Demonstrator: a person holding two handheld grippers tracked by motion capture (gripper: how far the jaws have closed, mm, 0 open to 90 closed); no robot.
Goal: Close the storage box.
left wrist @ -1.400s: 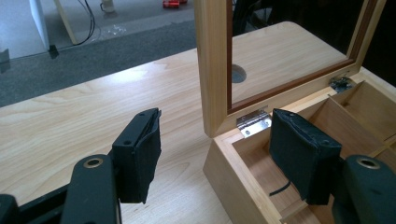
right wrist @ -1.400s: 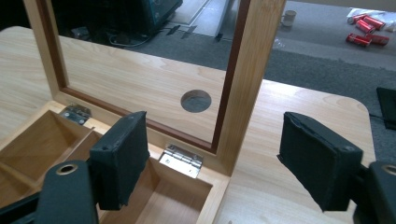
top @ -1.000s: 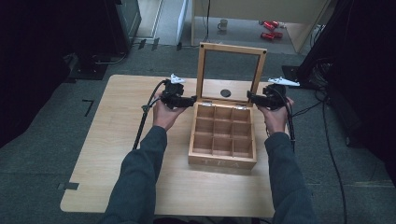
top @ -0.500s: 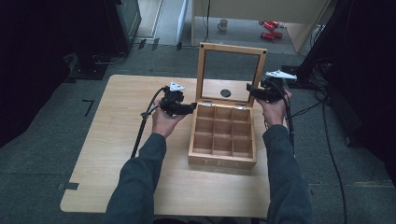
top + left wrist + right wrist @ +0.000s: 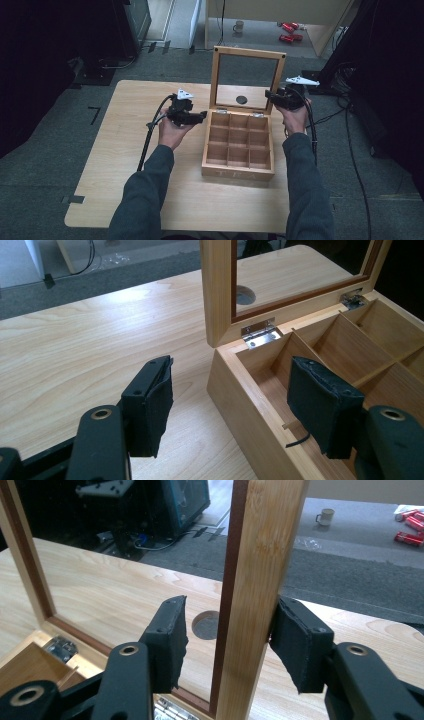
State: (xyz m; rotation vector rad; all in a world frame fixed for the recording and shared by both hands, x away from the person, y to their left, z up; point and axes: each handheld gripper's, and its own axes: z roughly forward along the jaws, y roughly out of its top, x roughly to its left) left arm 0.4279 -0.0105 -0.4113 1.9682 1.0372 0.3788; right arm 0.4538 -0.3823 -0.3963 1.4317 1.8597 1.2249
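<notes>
**Open tea box, a gripper at each flank**

A wooden tea box (image 5: 239, 145) sits right of centre on the table (image 5: 125, 145), its body split into a grid of bare compartments. Its glass-paned lid (image 5: 247, 77) stands upright on two metal hinges (image 5: 259, 333) at the far edge of the box.

The right gripper (image 5: 272, 96) is at the lid's right upright. In the right gripper view its jaws straddle that wooden frame piece (image 5: 257, 580): the right pad looks pressed against the wood, while the left pad stands a little off the glass side, so the jaws are not clamped on it.

The left gripper (image 5: 200, 117) hovers just beside the box's left wall, near the hinge corner. Its jaws are spread wide with nothing between the pads; in the left gripper view one pad hangs over the table outside the box and the other over the nearest compartment, with the box wall between them.

Behind the lid, a round hole (image 5: 241, 99) in the table shows through the glass. The table is pale wood grain, otherwise bare around the box. Beyond it, grey carpet carries a mug (image 5: 239, 25) and some red objects (image 5: 287, 31) far behind the box, with dark equipment to the box's far left and cables on the floor to its right.
</notes>
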